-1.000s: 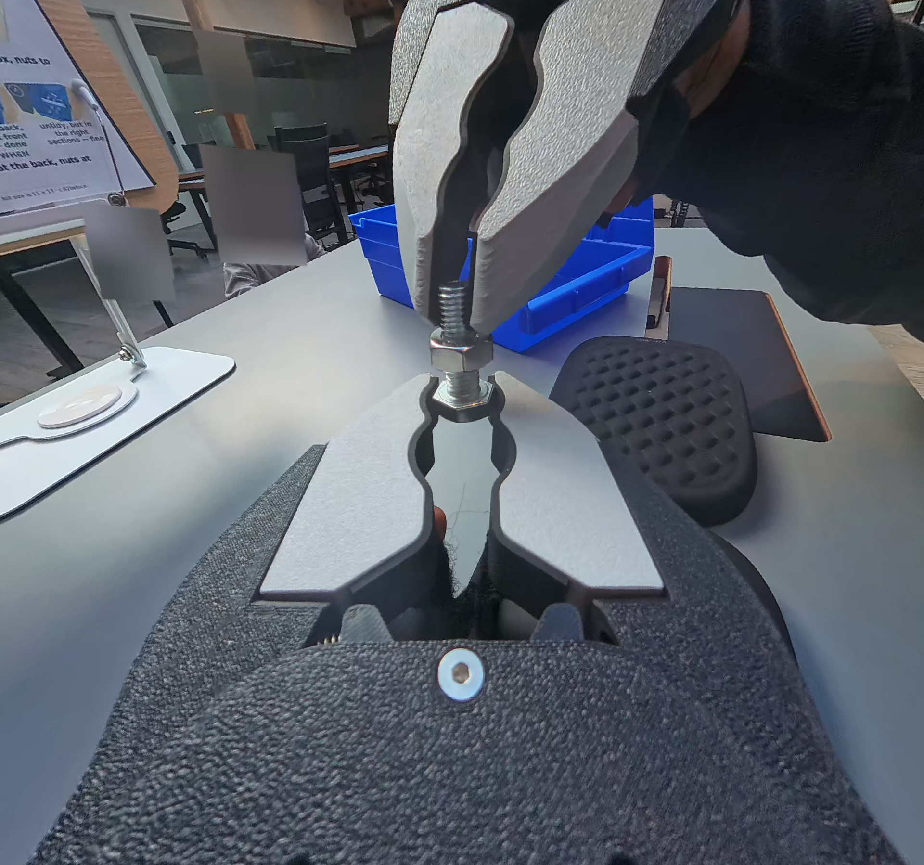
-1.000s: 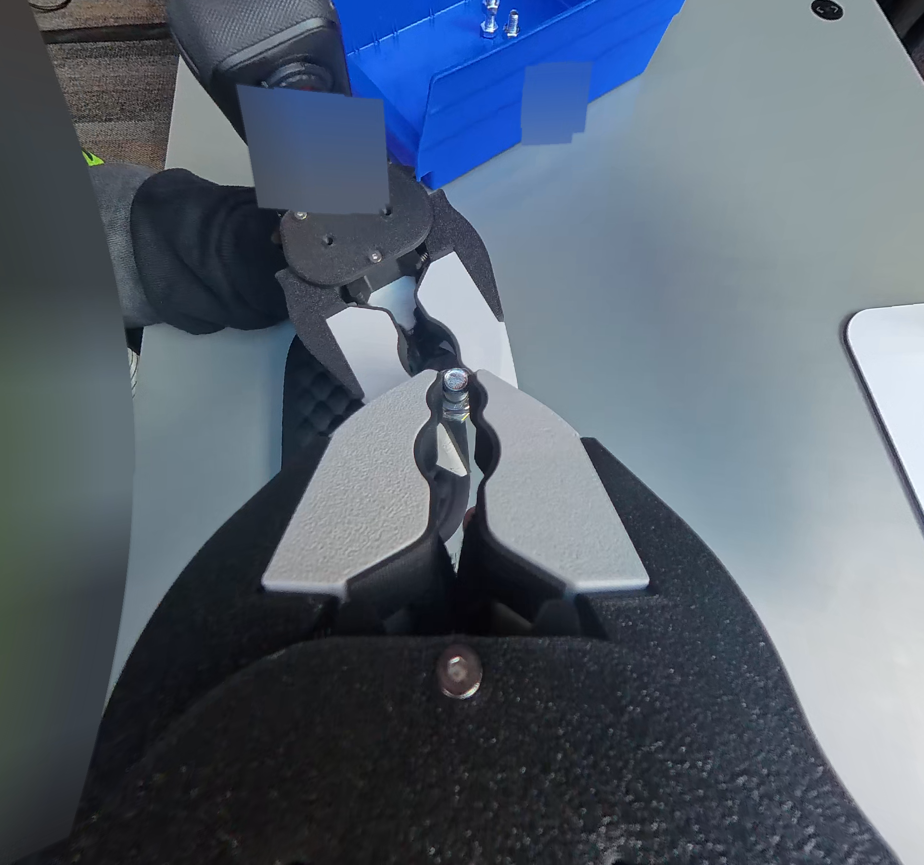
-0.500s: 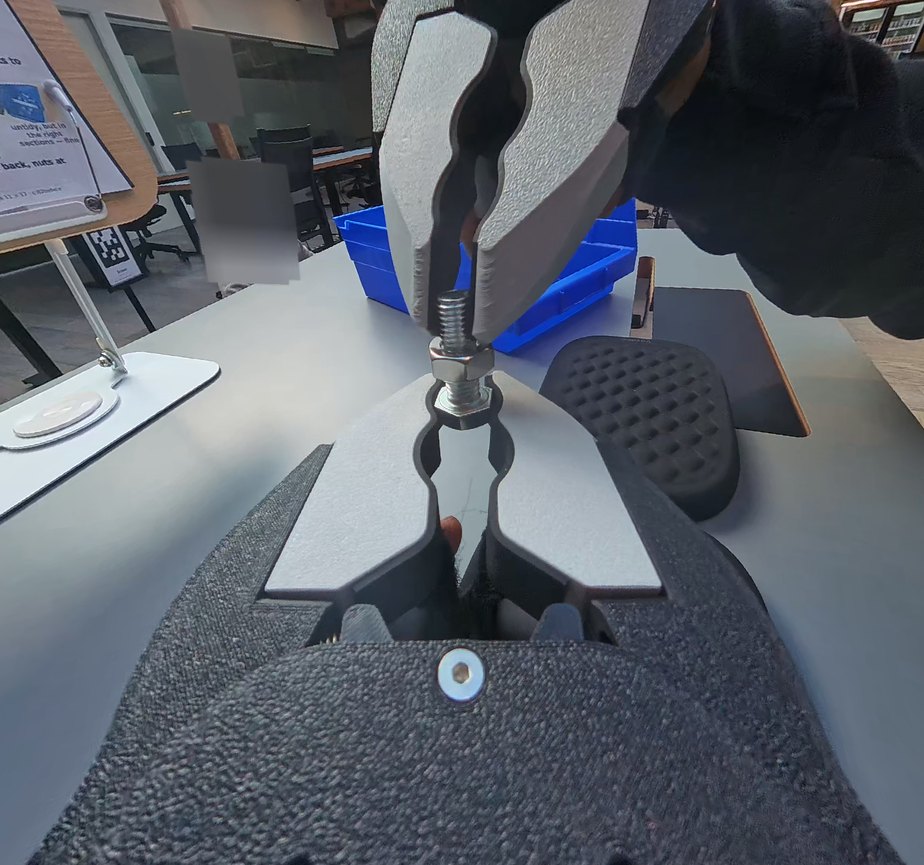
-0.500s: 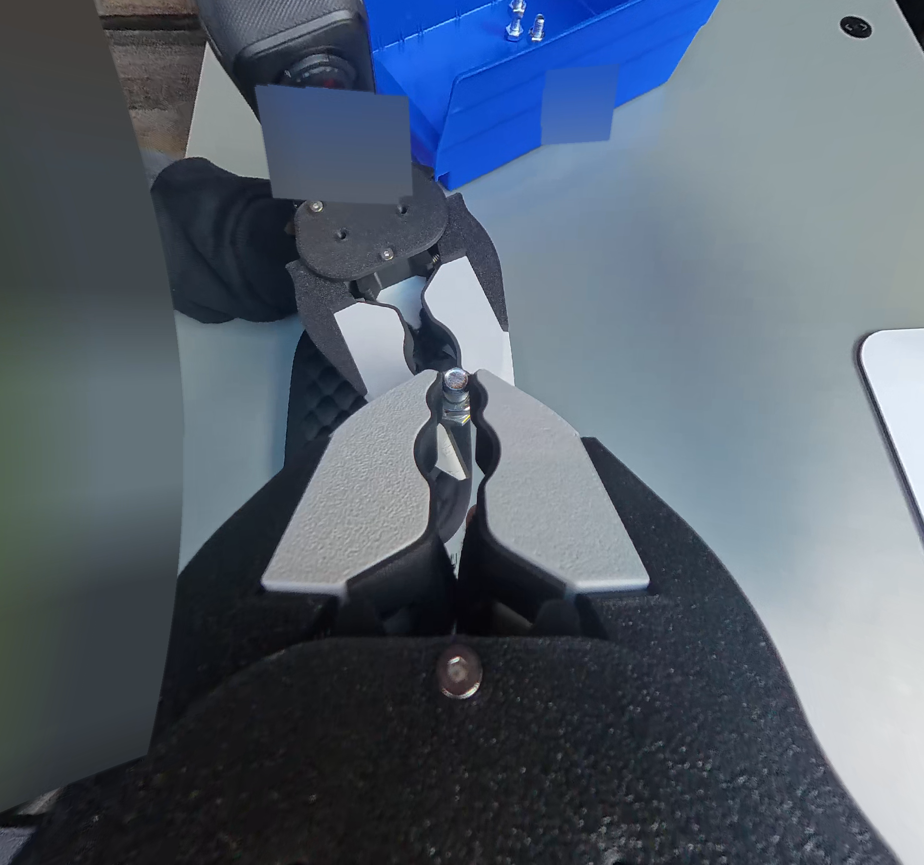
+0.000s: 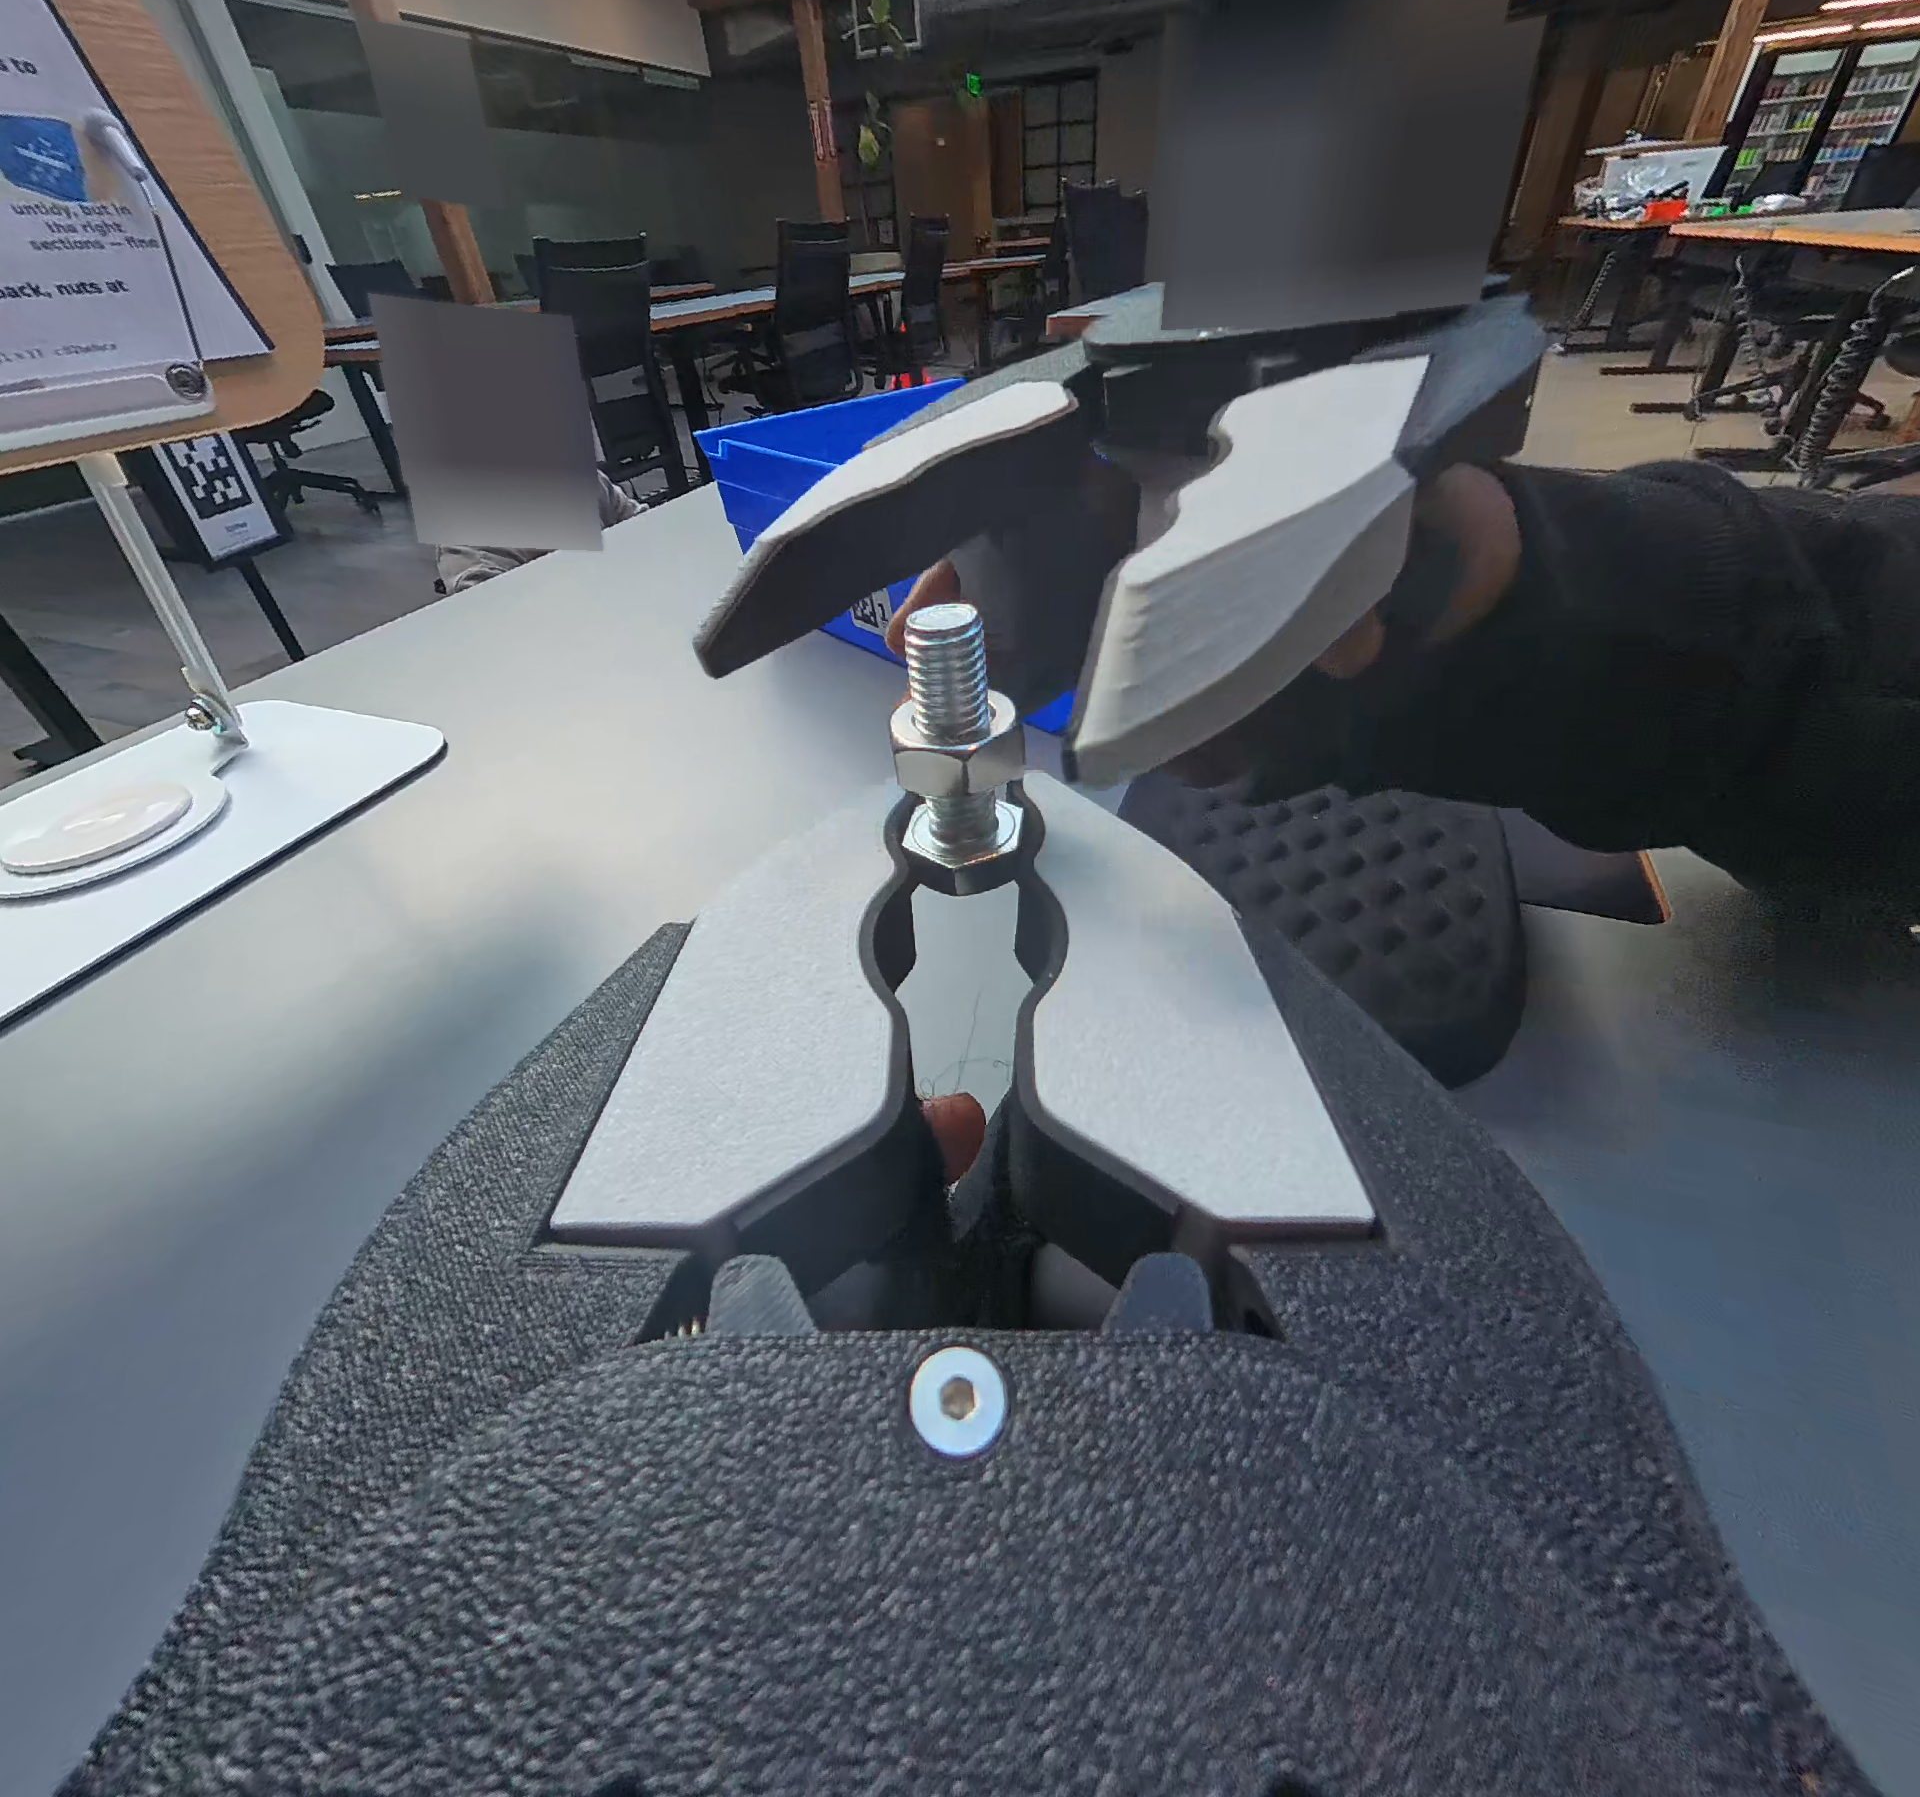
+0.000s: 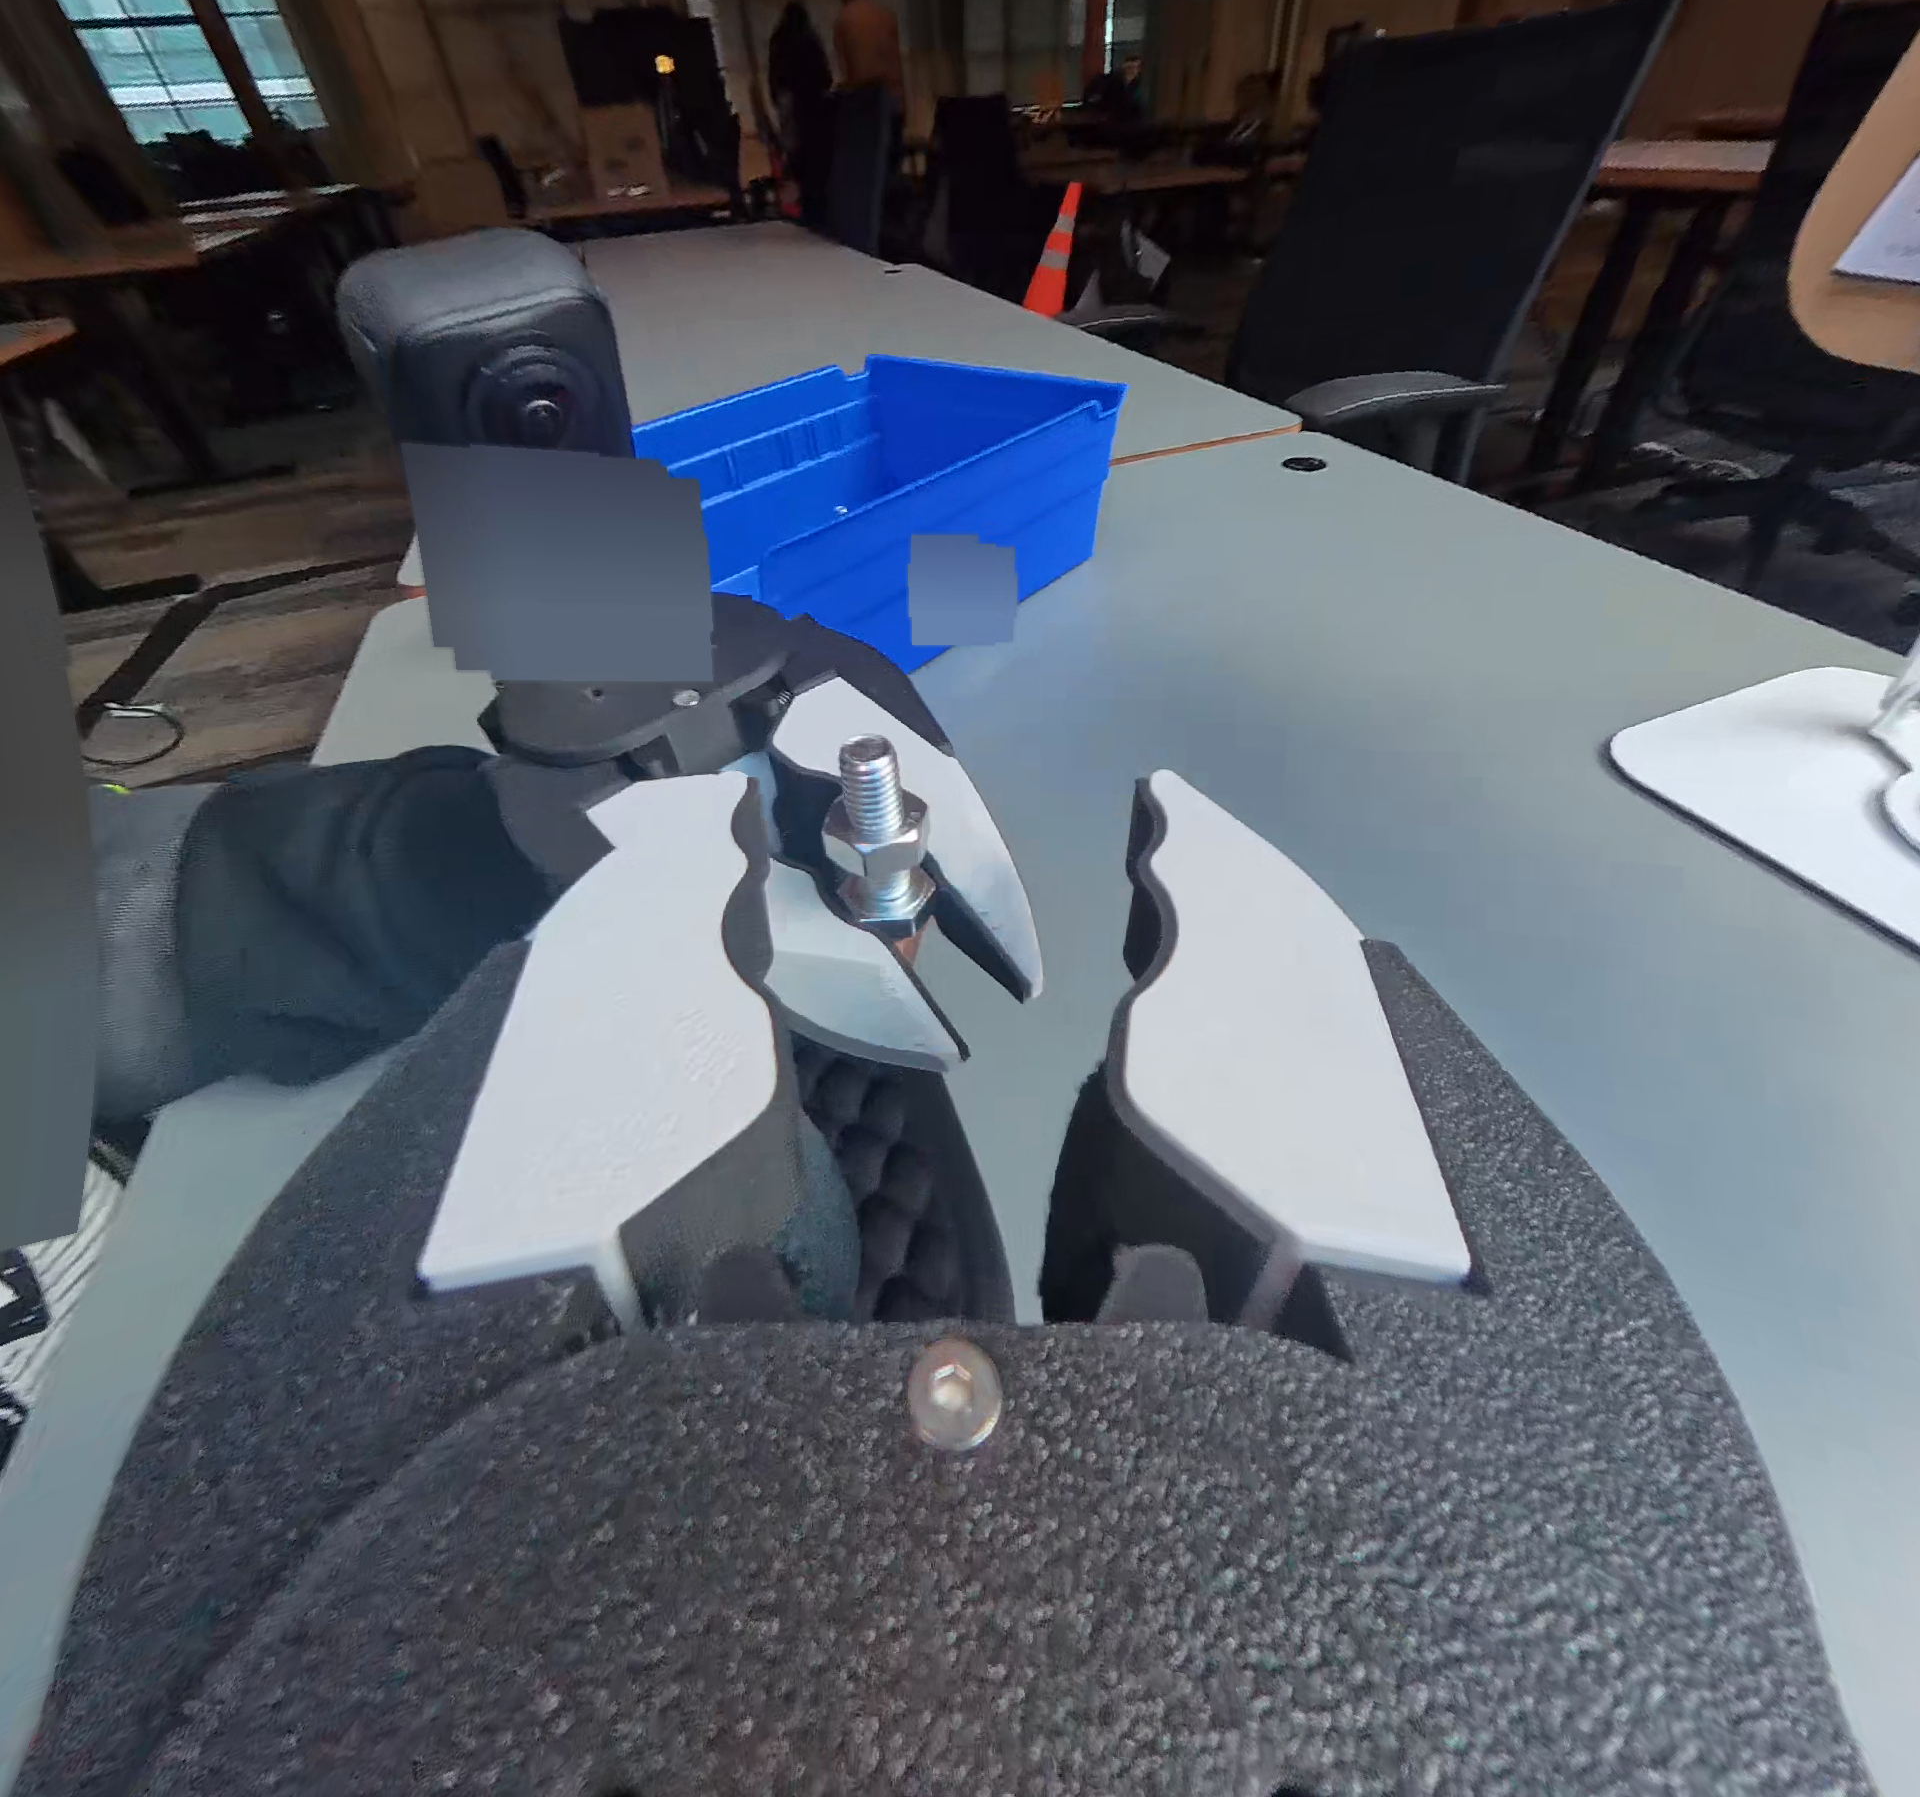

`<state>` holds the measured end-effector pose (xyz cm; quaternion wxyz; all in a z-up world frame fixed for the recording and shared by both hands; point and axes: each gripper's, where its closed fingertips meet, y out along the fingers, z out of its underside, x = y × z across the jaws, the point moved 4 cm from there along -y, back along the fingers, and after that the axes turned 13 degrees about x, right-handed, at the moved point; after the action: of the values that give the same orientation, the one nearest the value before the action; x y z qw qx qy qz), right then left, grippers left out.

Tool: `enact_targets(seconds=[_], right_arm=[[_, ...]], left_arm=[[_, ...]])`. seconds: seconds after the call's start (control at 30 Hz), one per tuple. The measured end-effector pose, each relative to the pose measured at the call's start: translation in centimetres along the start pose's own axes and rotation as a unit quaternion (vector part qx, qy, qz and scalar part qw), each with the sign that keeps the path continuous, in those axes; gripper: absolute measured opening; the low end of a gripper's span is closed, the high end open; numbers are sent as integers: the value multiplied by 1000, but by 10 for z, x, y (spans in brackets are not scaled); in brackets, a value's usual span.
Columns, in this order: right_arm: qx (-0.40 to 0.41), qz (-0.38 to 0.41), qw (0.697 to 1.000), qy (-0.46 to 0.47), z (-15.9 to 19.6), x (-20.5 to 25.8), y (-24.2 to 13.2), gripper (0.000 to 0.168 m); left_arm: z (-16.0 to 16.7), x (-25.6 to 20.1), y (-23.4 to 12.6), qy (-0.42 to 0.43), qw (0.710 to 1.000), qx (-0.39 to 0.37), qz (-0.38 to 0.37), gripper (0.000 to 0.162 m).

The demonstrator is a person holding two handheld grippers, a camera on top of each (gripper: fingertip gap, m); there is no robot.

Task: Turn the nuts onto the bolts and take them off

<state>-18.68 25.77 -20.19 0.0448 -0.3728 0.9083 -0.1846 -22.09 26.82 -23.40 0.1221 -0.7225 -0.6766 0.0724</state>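
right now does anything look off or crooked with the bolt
Nothing stands out. The bolt stands upright, its head clamped in the left gripper, the nut sitting level partway down the thread. The right gripper is open beside it.

Open-plan office, rows of desks [image 5: 790, 298], black swivel chairs [image 5: 613, 365], timber posts [image 5: 821, 54] (perhaps a converted warehouse)

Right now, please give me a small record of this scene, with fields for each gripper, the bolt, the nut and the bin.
left gripper: shut on the bolt's head, bolt upright
right gripper: open, empty, beside the bolt
bolt: threaded end up, above the grey table
nut: on the thread, a little above the head
blue bin: on the table behind the grippers
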Motion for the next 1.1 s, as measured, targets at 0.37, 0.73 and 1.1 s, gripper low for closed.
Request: enact_targets(seconds=[0.37, 0.73, 1.1], right_arm=[[-19, 37, 999, -5, 9, -6, -4, 58], [-53, 67, 996, -12, 12, -13, -28, 8], [-60, 23, 998, -1, 8, 1, 2, 62]], left_arm=[[1, 1, -1, -10, 1000, -1, 7, 15], [1, 2, -1, -13, 1000, -2, 11, 15], [2, 1, 0, -9, 1000, 1, 10, 15]])
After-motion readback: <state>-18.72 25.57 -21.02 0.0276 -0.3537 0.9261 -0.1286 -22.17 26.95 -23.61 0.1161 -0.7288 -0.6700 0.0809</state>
